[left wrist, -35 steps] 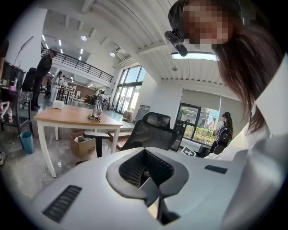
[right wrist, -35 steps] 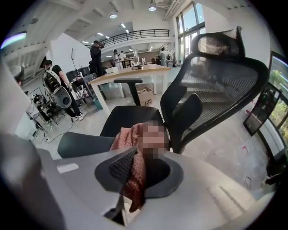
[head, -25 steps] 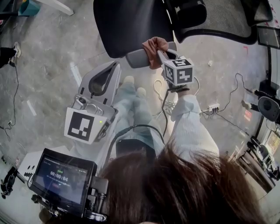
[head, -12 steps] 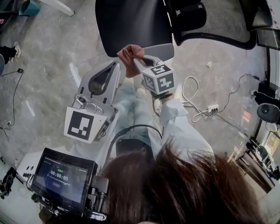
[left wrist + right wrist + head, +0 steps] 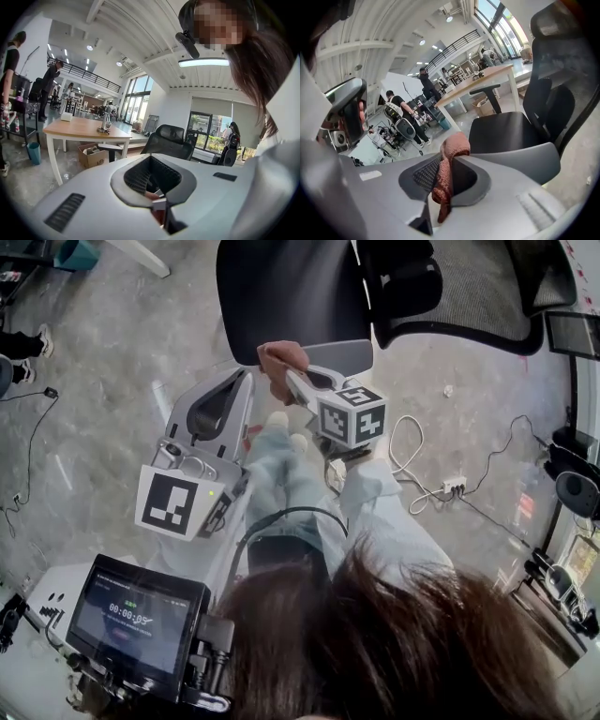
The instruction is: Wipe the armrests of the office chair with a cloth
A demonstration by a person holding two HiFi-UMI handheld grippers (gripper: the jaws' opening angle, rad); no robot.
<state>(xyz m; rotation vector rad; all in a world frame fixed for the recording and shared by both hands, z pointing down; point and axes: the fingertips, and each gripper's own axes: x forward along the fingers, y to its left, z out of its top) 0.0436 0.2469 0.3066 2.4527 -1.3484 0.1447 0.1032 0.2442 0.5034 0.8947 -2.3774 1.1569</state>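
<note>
Concrete floor (image 5: 112, 381), chair (image 5: 291, 287) ahead: right tongs (image 5: 287, 377) clamp cloth (image 5: 277, 358) on armrest (image 5: 342, 354) end to wipe; left tongs (image 5: 246, 381) closed, empty, held aside.

"00:00:0…" on the screen (image 5: 131, 622)

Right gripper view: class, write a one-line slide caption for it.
Right claw shut on a reddish-brown cloth at the end of the grey armrest of a black office chair.

Rust-brown cloth (image 5: 279, 359), bunched, at one end of the grey armrest (image 5: 339, 353).
</note>
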